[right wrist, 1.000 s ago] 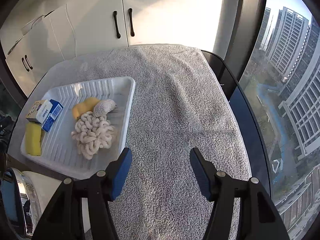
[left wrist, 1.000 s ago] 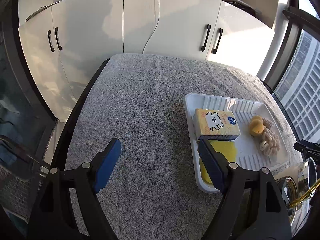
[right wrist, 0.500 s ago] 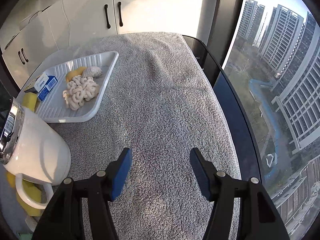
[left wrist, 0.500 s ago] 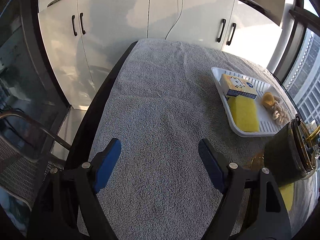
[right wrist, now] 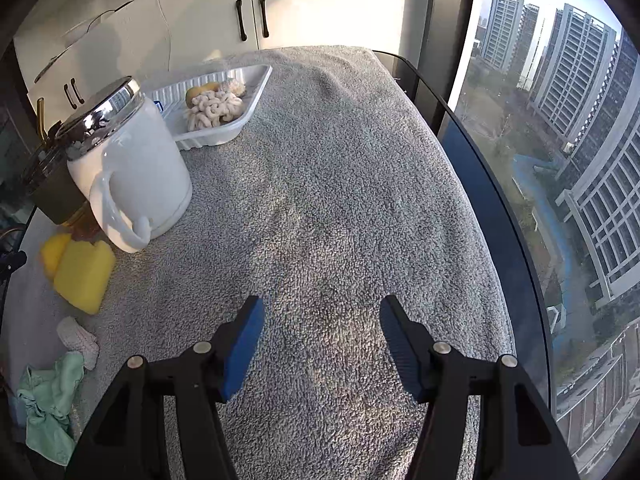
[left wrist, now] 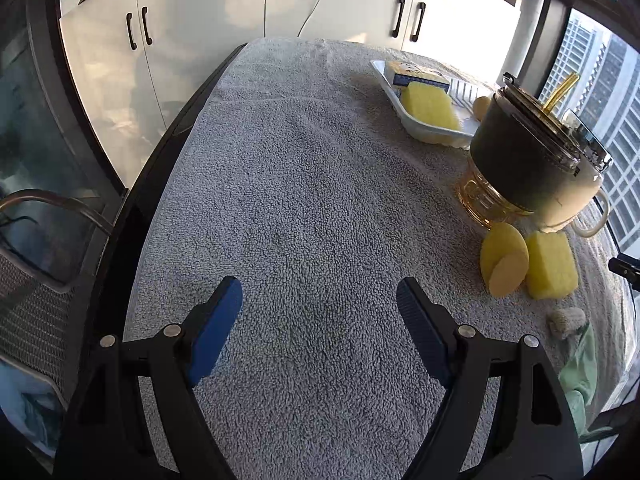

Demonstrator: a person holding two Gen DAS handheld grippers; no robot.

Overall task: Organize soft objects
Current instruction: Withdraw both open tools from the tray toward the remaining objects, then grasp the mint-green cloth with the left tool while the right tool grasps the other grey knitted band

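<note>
Both grippers empty, jaws apart; left gripper (left wrist: 319,312) | right gripper (right wrist: 321,326) | towel (right wrist: 340,184)

One white ribbed tray (right wrist: 253,98) sits on one grey towel (left wrist: 320,208). Rectangular yellow sponges number two: one in the tray (left wrist: 430,106), one loose (left wrist: 552,266). One round yellow sponge (left wrist: 503,258) stands beside the loose one. The tray also holds one tissue pack (left wrist: 416,76), one cream knotted rope bundle (right wrist: 214,110) and one small yellow piece (right wrist: 200,90). There is one white mug (right wrist: 132,168), one dark tumbler (left wrist: 516,152), one green cloth (right wrist: 50,400) and one small knitted pad (right wrist: 78,338).
</note>
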